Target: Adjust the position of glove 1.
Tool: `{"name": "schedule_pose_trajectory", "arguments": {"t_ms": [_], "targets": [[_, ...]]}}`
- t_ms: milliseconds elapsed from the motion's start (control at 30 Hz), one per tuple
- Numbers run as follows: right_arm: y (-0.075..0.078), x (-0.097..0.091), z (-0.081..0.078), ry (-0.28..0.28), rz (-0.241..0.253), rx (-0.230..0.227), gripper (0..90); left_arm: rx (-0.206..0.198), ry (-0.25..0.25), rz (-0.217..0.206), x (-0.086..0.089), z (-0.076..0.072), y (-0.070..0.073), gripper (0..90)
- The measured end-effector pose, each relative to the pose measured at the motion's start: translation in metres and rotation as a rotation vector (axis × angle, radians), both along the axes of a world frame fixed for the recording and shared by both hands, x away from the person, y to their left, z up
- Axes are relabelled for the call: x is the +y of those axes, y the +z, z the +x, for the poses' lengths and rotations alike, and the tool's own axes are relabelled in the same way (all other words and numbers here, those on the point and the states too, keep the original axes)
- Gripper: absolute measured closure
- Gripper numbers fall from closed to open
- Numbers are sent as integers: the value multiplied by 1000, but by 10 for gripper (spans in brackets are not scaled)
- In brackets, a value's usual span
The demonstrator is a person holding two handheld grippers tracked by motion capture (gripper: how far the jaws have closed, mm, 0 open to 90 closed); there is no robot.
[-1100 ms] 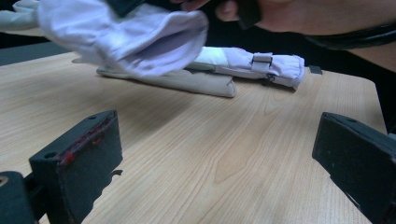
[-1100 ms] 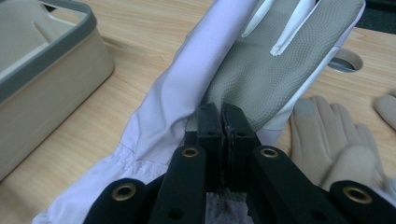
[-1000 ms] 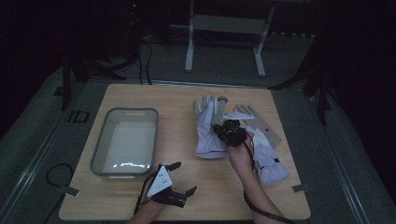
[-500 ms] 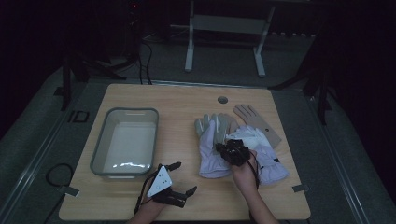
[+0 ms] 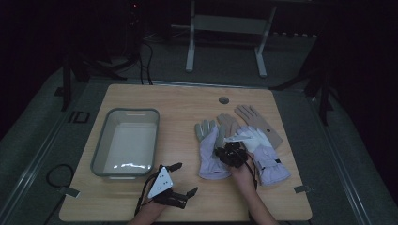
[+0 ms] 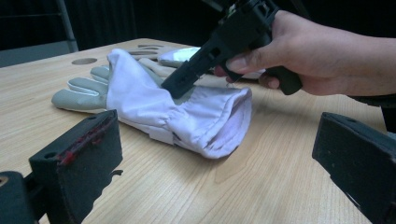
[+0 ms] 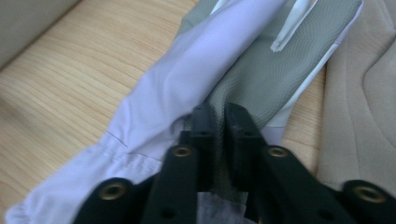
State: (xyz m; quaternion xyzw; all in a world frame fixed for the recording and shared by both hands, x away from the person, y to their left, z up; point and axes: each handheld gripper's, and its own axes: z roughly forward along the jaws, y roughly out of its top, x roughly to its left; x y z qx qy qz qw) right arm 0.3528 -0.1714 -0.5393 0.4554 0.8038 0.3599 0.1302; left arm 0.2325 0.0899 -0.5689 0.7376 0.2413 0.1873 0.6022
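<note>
A lavender glove with a grey palm (image 5: 209,154) (image 6: 154,107) (image 7: 187,79) lies flat on the wooden table (image 5: 178,103), fingers pointing away. My right gripper (image 5: 221,151) (image 7: 220,119) (image 6: 176,86) rests its tips on the glove's wrist part. Its jaws have just been opening and stand a narrow slit apart, with grey fabric showing between them. A second lavender glove (image 5: 270,161) lies to its right. My left gripper (image 5: 185,178) (image 6: 219,158) sits open at the near table edge, holding nothing and facing the glove's cuff.
A grey tray (image 5: 99,154) stands on the left half of the table. Two tan gloves (image 5: 256,122) lie behind the lavender pair. A round hole (image 5: 224,100) is in the far tabletop. Dark floor and a metal stand lie beyond.
My right hand has come down and toward the near edge with the lavender glove, which hung raised before and now lies on the table. The left gripper has stayed put.
</note>
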Motion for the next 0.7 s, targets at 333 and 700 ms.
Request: {"name": "schedule_pose_trajectory", "arguments": {"t_ms": [333,700], "targets": [[10,0,-1,30,-20,-26,573,0,0,0,0,0,0,16],[41,-19,-2,68,-7,-63,511,0,1,1,0,0,0,16]]}}
